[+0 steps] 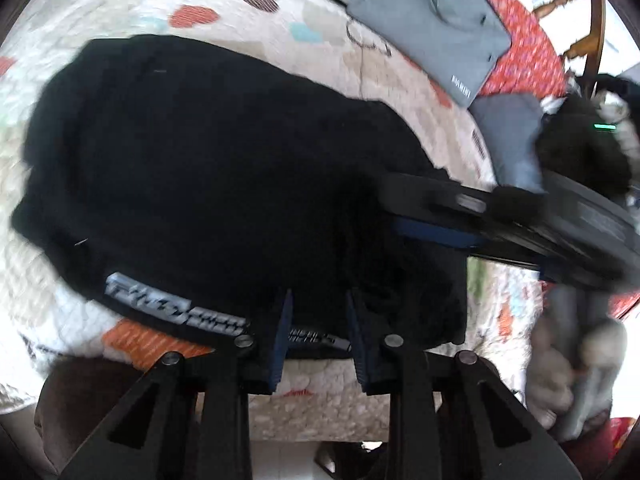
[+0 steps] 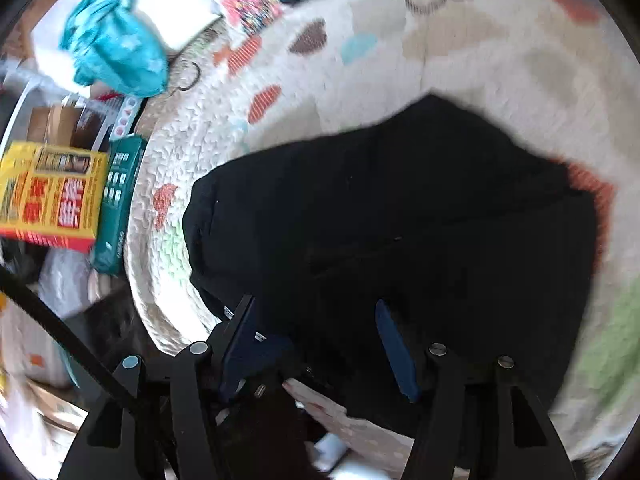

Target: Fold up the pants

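- Pants (image 1: 224,184), black, lie folded on the quilted bedspread (image 1: 248,28), and both grippers are at their near edge.
- Left gripper (image 1: 320,336): the two blue-padded fingers (image 1: 283,334) stand apart with a moderate gap. The band of the pants with white lettering (image 1: 176,312) runs across between them. The fingertips are at the cloth edge, but I cannot tell whether they pinch it.
- Right gripper (image 2: 320,336): the fingers (image 2: 394,344) are spread wide, wider than on the left one. Black cloth fills the space between them; the pads do not close on it. In the left wrist view the right gripper (image 1: 404,208) comes in from the right and its tip lies on the pants.
- Long axis of the pants: in the left wrist view the bundle stretches from the near right toward the far left. The lettered band lies along the near edge, beside the left gripper.
- In the right wrist view the pants (image 2: 400,232) make a broad dark block with one corner pointing away from the camera.
- Further out on the bedspread lies a folded grey garment (image 1: 432,20), well apart from the pants.
- Beside the bed are a yellow box (image 2: 52,196) and a turquoise cloth (image 2: 116,52).
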`<state>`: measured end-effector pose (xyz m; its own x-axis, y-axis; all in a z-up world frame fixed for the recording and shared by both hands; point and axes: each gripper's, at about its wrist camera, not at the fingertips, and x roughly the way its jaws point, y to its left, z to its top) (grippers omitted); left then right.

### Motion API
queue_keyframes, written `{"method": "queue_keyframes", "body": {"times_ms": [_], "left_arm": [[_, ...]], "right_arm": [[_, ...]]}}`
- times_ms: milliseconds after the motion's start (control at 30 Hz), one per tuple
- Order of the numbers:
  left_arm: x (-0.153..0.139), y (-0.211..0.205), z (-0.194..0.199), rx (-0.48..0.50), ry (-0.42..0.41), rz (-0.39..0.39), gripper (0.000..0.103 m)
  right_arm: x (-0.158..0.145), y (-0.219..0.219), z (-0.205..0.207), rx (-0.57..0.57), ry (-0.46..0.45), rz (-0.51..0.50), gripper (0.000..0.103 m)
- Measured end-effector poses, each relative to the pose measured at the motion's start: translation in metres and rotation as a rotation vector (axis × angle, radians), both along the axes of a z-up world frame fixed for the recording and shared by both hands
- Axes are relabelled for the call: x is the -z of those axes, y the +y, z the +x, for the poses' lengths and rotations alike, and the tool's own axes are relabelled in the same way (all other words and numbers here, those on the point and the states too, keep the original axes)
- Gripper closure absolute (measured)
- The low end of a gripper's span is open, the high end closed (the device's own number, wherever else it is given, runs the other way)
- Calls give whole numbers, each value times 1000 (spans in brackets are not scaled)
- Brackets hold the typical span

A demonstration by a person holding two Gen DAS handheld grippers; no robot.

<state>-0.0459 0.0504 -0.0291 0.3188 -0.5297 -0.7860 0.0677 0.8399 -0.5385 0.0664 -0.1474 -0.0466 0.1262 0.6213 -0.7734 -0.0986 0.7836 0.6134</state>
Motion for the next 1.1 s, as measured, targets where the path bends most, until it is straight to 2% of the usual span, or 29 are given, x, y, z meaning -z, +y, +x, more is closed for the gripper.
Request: {"method": "queue_keyframes", "body": {"times_ms": [67,133,167,267,367,467,533,633,667,733,800,833,967,1033,1100], "left_arm": [[-4,15,-8,-36,-12,-18,77],[-7,30,-16,-70,-13,-40,77],[-7,37,-20,-86,-10,-53,76],[-5,55,-30,-123,-6,-66,75],[-1,65,-35,-150,0,-79,73],[0,65,-37,-159,0,-90,73],[-1,64,-40,-157,-4,-93,73],[-3,59,-41,-159,-12,-92,70],[-4,61,-43,-165,-15,-92,69],[-6,67,-46,-186,-18,-98,66],[-7,75,-50,-206,-19,-104,65],[-8,80,-52,-218,-21,-105,65],[-10,94,-61,-249,-27,-108,60],[-8,93,-61,-258,-18,-113,59],[-6,89,-60,-250,-12,-122,59]], "right_arm": [[16,0,12,49,57,90,36],[27,-7,21,105,105,263,36],[30,-14,24,145,114,350,36],[23,-34,21,199,69,443,36],[6,-43,7,176,14,382,36],[2,-40,-10,131,4,343,36],[8,-41,-17,125,25,345,36],[36,-35,-12,177,96,343,36],[46,-38,-9,201,126,359,36],[65,-38,-2,266,200,459,36],[60,-41,1,269,219,472,36],[52,-41,1,256,196,470,34],[1,-67,-12,195,6,380,34],[-7,-87,-23,212,-13,370,31],[3,-96,-30,234,18,403,28]]}}
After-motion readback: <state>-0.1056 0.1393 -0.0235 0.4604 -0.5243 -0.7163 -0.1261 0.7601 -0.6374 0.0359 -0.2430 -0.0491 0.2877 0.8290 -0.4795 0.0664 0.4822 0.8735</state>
